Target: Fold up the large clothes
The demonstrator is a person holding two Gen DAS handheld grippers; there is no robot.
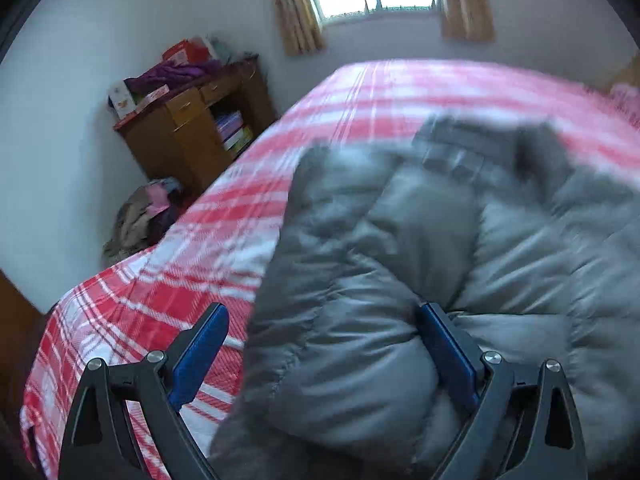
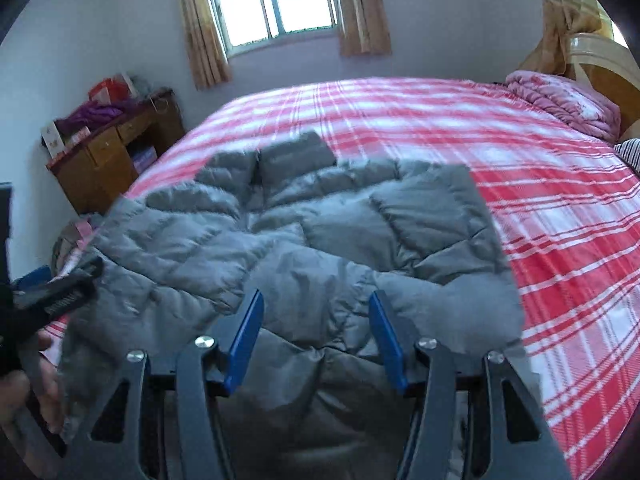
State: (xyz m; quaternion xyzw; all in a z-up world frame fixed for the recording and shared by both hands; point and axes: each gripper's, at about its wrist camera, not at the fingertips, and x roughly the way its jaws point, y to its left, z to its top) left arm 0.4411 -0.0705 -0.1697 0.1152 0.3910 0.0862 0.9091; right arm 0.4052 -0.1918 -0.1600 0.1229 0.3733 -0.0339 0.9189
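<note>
- The right claw (image 2: 316,336) stood spread, its blue pads apart over the grey padded jacket (image 2: 304,240), pinching nothing.
- The left claw (image 1: 324,344) also stood wide; the jacket's puffy edge bulged between its pads, touching the right-hand pad (image 1: 444,344), while the other pad hung clear over the sheet.
- In the right wrist view, the left claw showed blurred at the jacket's left edge, a hand (image 2: 24,396) beneath it.
- The jacket lay partly folded on the bed (image 2: 560,240), just ahead of both claws.
- Beyond it stretched the red-and-white checked sheet.
- Far right lay a pink quilt (image 2: 560,100).
- Far left stood a wooden desk (image 2: 96,160).
- Farthest, a curtained window (image 2: 272,0).
</note>
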